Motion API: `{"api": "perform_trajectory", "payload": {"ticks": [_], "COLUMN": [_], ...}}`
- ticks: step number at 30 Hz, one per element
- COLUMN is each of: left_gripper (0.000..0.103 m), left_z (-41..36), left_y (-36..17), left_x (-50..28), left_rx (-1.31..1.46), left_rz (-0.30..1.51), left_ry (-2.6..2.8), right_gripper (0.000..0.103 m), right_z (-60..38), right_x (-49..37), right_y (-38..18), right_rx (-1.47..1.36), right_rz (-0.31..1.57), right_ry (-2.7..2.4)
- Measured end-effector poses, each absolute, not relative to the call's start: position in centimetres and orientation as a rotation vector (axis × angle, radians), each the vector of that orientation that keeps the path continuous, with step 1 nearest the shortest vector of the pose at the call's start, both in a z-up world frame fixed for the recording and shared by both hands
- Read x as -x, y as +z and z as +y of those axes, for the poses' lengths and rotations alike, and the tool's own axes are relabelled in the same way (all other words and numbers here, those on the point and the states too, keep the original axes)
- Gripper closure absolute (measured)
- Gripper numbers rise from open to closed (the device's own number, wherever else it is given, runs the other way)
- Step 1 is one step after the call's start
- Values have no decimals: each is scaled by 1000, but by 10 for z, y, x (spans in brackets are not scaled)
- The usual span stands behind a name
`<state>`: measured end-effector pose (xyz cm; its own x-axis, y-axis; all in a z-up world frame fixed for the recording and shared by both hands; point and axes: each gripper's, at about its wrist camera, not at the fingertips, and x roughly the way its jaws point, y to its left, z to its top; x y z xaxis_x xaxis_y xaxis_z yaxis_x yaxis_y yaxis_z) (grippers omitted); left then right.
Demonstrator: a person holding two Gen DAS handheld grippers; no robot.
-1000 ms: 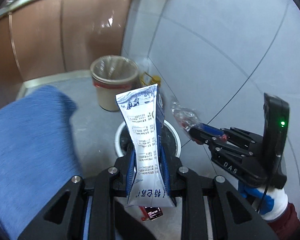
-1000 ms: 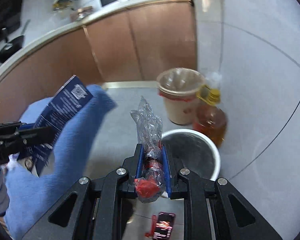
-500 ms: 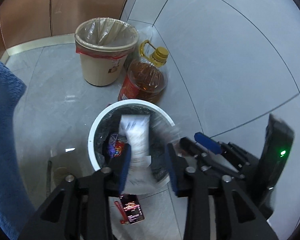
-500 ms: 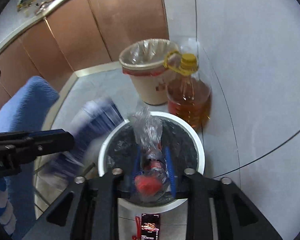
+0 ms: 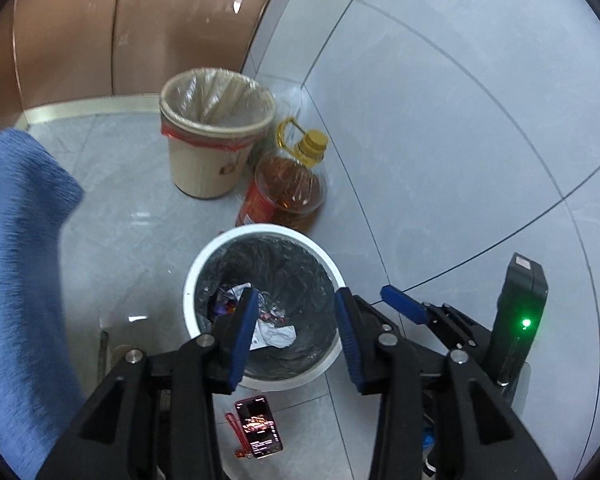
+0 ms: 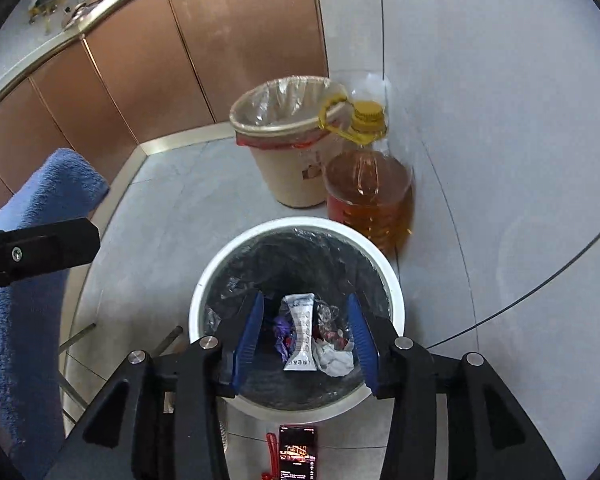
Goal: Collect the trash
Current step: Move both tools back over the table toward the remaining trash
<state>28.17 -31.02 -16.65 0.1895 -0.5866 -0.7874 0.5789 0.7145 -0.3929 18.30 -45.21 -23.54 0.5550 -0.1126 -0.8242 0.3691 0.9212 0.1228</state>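
We hold both grippers over the round white waste bin with a black plastic liner [image 5: 260, 236], and each stands with its blue-padded jaws spread and nothing between them. The left gripper [image 5: 294, 332] has just been opening, and so has the right gripper [image 6: 306, 336], whose jaws frame the bin's mouth. Down in the liner lies the flattened white and blue milk carton [image 6: 300, 338], with a crumpled clear plastic wrapper with red bits [image 6: 332, 330] just beside it (other scraps sit around them, too jumbled for us to tell apart). Behind the bin stands a beige bin lined with a clear bag [image 6: 288, 152], and touching it a large amber oil bottle with a yellow cap and handle [image 6: 366, 188]. On the grey tiled floor in front lies a dark phone with a lit screen [image 5: 258, 426], beside a red cord. A blue cloth [image 5: 16, 280] fills our left edge.
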Motion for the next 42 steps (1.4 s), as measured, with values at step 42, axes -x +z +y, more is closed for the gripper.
{"api": "perform_trajectory", "payload": {"ticks": [42], "left_gripper": [51], "left_z": [-2], "left_y": [37], "left_x": [-58], "left_rx": [-10], "left_rz": [473], "left_ry": [-250], "right_gripper": [24], "right_z": [-211], "right_x": [-7], "right_y": [34], "right_rx": [-96], "right_rz": [434], "right_ry": [17]}}
